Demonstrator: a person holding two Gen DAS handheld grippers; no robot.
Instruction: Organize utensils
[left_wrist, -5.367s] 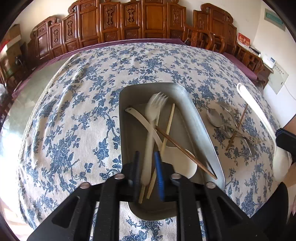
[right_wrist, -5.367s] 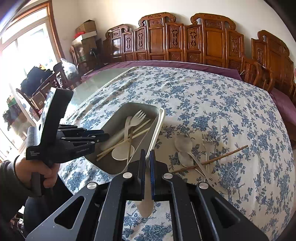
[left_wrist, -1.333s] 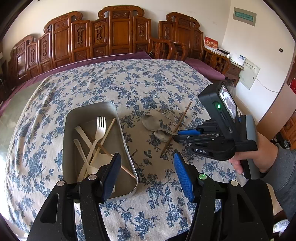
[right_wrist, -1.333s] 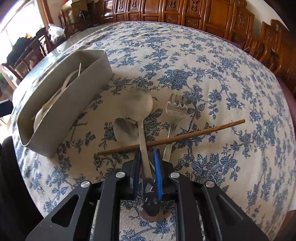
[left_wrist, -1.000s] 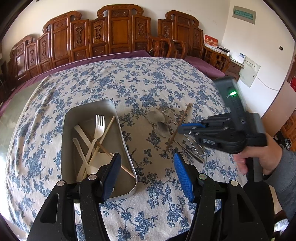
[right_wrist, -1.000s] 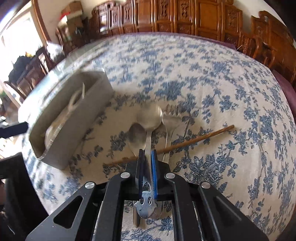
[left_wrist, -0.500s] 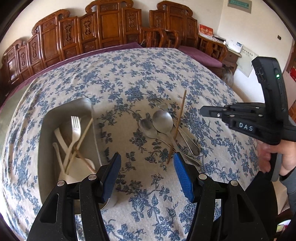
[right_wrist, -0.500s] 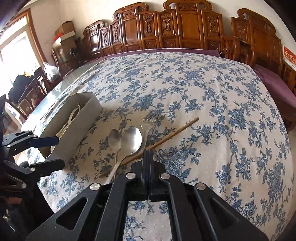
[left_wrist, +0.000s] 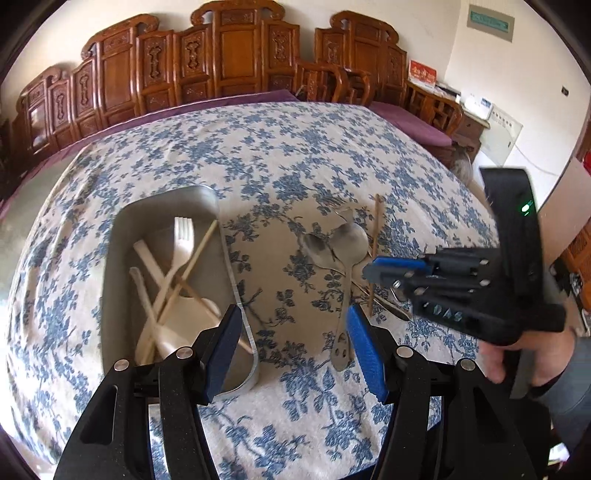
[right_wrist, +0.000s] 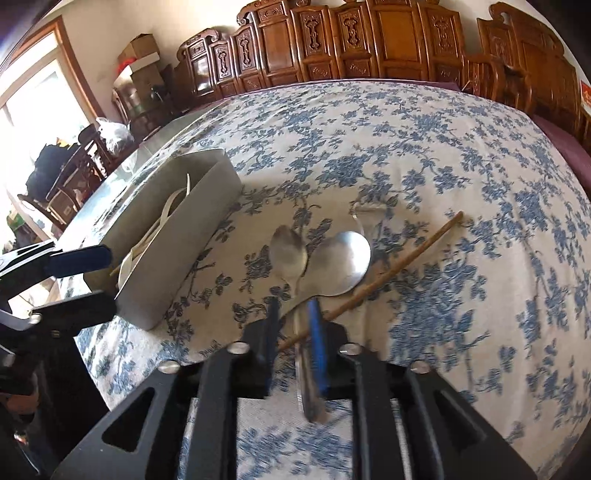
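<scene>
A grey metal tray (left_wrist: 118, 236) holds a white plastic fork (left_wrist: 183, 232), white spoons and wooden chopsticks. It also shows in the right wrist view (right_wrist: 192, 218). Right of it on the cloth lie two metal spoons (left_wrist: 349, 243), a metal fork (left_wrist: 338, 208) and a wooden chopstick (left_wrist: 375, 240). My left gripper (left_wrist: 291, 347) is open and empty above the cloth between tray and spoons. My right gripper (right_wrist: 293, 332) is partly open, its jaws on either side of the small spoon's handle (right_wrist: 297, 317), over the chopstick (right_wrist: 399, 262). The large spoon (right_wrist: 343, 266) lies beside it.
The round table has a blue-flowered cloth (left_wrist: 277, 155). Carved wooden chairs (left_wrist: 236, 62) line the far wall. A sideboard with papers (left_wrist: 443, 107) stands at the right. Boxes and bags (right_wrist: 110, 129) are by the window on the left.
My right gripper has come down from above the table, opened a little, and now straddles the small spoon's handle. My left gripper has swung back left toward the tray, still open.
</scene>
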